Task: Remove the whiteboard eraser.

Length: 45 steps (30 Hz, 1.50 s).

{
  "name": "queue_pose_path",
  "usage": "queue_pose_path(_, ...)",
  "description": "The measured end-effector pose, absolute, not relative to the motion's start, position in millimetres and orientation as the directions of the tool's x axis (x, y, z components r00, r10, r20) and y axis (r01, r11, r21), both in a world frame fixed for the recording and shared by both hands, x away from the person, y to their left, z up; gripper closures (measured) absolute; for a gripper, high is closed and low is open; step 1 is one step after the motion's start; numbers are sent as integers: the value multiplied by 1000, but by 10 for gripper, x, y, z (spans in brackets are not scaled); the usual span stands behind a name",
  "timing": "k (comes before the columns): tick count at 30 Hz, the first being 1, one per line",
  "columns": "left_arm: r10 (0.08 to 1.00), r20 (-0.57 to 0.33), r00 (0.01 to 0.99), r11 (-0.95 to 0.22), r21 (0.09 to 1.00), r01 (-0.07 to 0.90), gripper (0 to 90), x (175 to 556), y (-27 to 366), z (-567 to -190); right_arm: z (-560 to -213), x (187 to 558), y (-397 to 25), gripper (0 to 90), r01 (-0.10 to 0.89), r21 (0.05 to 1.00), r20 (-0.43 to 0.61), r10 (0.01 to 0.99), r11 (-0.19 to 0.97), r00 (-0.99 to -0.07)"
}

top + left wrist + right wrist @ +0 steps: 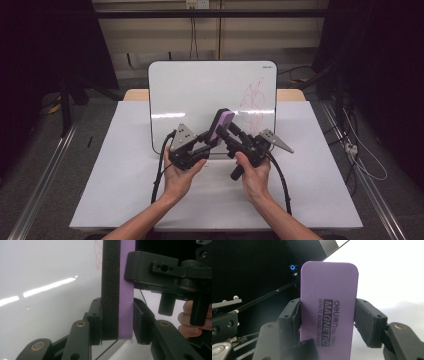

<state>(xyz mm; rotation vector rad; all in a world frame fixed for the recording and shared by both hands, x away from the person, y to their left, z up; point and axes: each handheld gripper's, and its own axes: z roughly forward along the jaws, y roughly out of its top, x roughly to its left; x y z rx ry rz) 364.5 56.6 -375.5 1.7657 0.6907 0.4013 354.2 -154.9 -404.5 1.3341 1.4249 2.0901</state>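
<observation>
Purple rectangular magnetic whiteboard eraser with black felt underside (220, 127) sits upright above the table (115, 170), in front of the white board bearing red scribbles (200, 95). I see my left gripper (117, 322) clamped across its felt and purple faces, and my right gripper (328, 320) with both jaws pressed against its long edges, also gripping it.

Beyond the white table (125, 190), cables (362, 160) trailed over the grey floor (45, 145), and a wall socket (196, 4) sat above.
</observation>
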Motion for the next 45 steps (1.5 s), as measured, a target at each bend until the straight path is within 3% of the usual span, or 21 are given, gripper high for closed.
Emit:
queue_pose_path(5,631,-76,772,-200,946,256,619,3662,554,-3772,-4035,3528,-1558,418,244,856,511,673,-456,-535)
queue_pose_path(12,642,-84,762,-212,935,282,354,3697,583,-3795,-4026,3533,-1644,419,217,886,460,721,-410,-518)
queue_pose_path(14,641,-82,763,-219,933,284,324,3703,602,-3797,-4029,3534,-1654,419,213,891,451,728,-402,-516)
queue_pose_path(16,647,-83,758,-224,930,292,212,3715,621,-3799,-4031,3532,-1681,419,209,903,428,748,-375,-508)
queue_pose_path(23,664,-93,742,-231,918,322,96,3758,753,-3787,-4020,3535,-1765,419,200,925,380,778,-324,-500)
queue_pose_path(39,704,-79,706,-231,914,333,48,3708,1263,-3791,-4038,3457,-1938,419,166,967,251,836,-194,-488)
queue_pose_path(45,686,-130,716,-213,905,369,51,3681,1437,-3832,-4047,3406,-2006,419,153,980,186,857,-126,-481)
